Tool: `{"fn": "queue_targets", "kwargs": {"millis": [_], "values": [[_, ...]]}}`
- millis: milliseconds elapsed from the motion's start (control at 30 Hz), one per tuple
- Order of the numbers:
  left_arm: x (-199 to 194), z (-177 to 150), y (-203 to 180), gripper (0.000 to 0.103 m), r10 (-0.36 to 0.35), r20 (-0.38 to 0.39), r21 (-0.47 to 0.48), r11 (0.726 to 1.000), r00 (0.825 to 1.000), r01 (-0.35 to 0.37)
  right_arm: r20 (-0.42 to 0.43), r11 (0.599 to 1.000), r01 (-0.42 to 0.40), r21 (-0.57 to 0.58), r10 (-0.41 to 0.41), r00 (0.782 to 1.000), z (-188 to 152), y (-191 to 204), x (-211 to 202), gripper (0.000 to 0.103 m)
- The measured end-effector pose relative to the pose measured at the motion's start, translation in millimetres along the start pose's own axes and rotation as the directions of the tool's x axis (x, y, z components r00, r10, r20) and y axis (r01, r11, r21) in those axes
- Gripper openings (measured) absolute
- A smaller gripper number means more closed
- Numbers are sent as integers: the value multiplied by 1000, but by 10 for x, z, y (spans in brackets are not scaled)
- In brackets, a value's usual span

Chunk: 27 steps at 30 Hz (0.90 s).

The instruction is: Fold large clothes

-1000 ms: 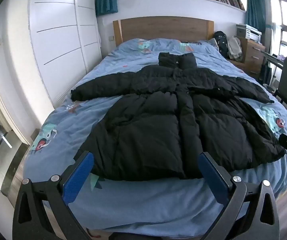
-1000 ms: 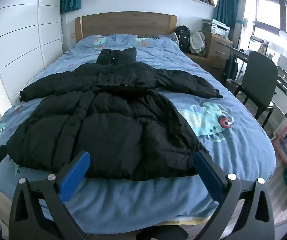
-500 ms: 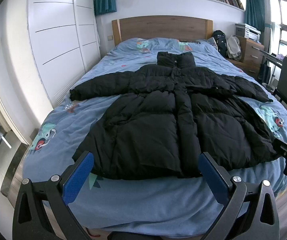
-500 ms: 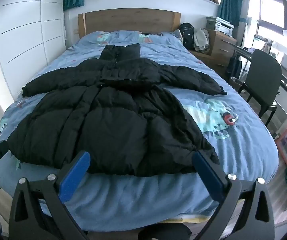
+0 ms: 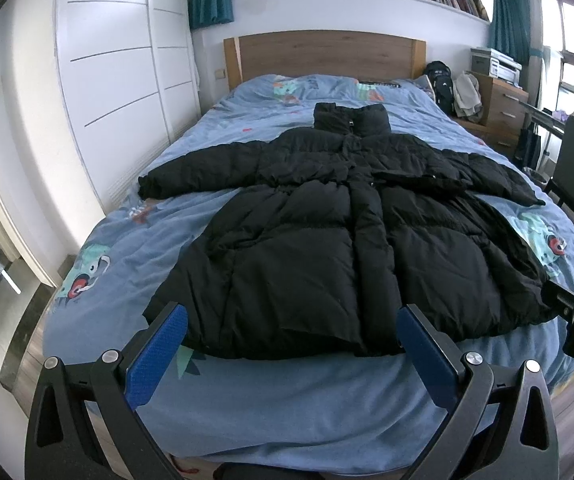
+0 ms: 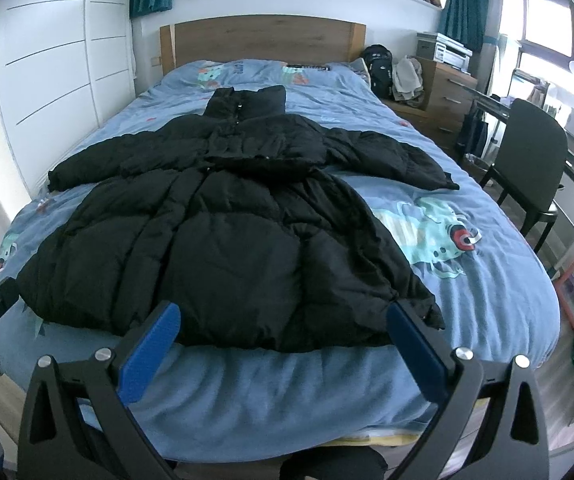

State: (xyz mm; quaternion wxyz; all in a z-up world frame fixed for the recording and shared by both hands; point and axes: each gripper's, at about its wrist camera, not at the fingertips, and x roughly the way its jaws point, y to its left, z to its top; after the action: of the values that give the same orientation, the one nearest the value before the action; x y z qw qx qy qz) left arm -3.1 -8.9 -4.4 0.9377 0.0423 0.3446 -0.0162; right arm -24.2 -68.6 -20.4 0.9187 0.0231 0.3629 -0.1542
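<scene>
Folding is not yet begun: coat (image 5: 327, 248) is laid flat on bed (image 5: 295, 408), sleeves spread, hem nearest. Left gripper (image 5: 293, 330) and right gripper (image 6: 283, 326) are held apart and empty, short of the hem. Hem corners should probably be pinched deep; puffy fabric is judged likely to slip.

My left wrist camera looks from the foot of the bed (image 5: 319, 412) toward the far headboard (image 5: 323, 54), set nearer the left wardrobe (image 5: 99, 92). My right wrist camera faces the same way from further right, nearer the chair (image 6: 527, 160). Both share the spread black coat (image 5: 347, 248) and each glimpses the other gripper at its edge.
</scene>
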Motion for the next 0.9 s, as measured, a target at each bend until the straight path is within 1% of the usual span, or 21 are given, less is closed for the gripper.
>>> {"fn": "queue_targets", "kwargs": {"millis": [500,900], "values": [[-14,6,-28,102,-6,-3,0,1000,1000,6,0,1000,1,1,-1,1000,-2,4,10,103],[75,-5,-20,102,-15,-8,-10,1000,1000,15,-3,1000,-6,1,6,1000,-8,19,48,103]]}}
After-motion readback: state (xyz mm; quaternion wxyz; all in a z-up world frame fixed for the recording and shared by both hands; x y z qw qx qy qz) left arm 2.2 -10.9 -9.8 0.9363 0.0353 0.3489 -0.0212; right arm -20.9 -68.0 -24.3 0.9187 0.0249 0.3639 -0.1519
